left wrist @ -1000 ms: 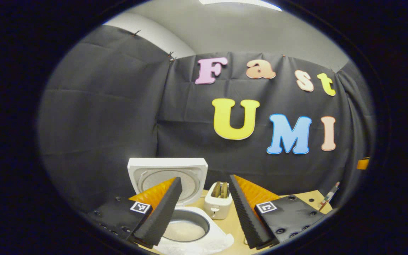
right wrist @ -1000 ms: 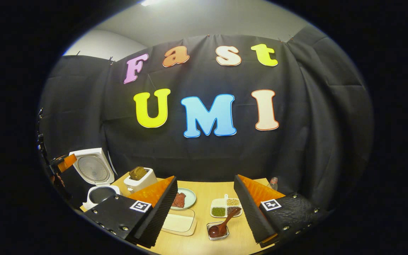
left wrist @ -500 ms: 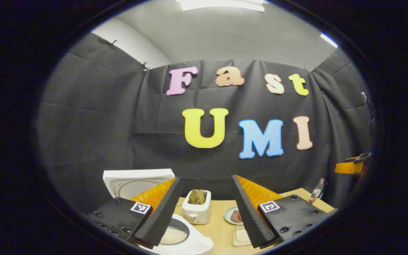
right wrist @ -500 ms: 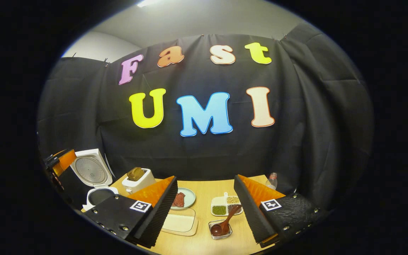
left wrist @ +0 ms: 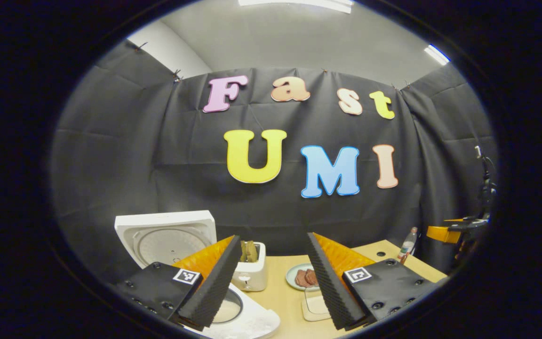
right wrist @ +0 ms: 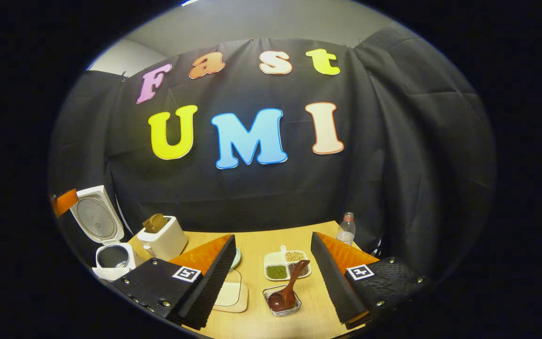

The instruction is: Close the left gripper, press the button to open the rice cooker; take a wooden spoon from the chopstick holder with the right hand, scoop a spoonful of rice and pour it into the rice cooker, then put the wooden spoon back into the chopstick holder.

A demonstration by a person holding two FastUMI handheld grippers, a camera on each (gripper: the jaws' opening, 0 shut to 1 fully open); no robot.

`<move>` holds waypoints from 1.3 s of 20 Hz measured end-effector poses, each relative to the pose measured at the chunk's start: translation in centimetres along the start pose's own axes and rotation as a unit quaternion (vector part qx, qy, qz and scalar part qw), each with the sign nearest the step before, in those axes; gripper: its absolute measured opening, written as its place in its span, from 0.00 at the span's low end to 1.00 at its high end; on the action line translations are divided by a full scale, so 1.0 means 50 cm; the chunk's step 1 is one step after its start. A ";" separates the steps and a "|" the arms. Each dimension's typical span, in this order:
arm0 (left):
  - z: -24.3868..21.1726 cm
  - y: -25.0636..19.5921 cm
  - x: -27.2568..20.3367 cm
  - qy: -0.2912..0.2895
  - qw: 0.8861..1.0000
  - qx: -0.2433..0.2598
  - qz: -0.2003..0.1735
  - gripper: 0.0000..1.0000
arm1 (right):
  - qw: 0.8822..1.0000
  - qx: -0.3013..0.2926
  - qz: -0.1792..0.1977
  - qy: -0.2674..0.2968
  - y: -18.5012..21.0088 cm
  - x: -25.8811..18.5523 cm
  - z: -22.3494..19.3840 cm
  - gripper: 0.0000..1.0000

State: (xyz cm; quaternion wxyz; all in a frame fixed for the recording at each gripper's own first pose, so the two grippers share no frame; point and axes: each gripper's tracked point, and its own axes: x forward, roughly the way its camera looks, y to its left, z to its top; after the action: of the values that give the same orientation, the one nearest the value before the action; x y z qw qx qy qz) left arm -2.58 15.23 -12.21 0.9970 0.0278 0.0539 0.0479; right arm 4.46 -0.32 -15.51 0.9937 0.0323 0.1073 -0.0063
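Both grippers hang above the wooden table [right wrist: 271, 235] with their jaws spread wide and nothing between the fingers. In the right gripper view, the right gripper [right wrist: 273, 282] is over the near edge, and the wooden spoon [right wrist: 286, 289] lies just ahead of it, its bowl resting in a small clear tray [right wrist: 282, 301] and its handle leaning up against a white divided dish [right wrist: 280, 264] holding green, pale and dark grains. A flat pale board [right wrist: 231, 294] sits beside the tray, partly behind the gripper's finger. At the table's left end stands the rice cooker [right wrist: 110, 258], lid raised upright and the dark pot exposed, with a white toaster [right wrist: 163, 238] holding a slice of bread next to it. A plastic bottle [right wrist: 346, 229] stands at the far right corner.

In the left gripper view, the left gripper [left wrist: 273, 282] is near the cooker, whose open lid [left wrist: 167, 235] rises behind one finger while the pot with its pale contents sits below. The toaster and a plate of meat slices [left wrist: 304, 278] lie between the fingers, farther off.
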 end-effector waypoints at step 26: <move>0.013 -0.112 0.073 -0.001 0.998 -0.023 0.052 0.96 | 0.978 0.036 0.101 0.181 -0.082 0.298 -0.316 0.49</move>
State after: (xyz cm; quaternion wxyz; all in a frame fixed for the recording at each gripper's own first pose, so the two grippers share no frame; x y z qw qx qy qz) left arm 1.62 10.01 -12.26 0.9936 0.0072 0.0504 0.1008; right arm 15.57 -3.47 -34.34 0.9514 0.0798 0.2813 0.0963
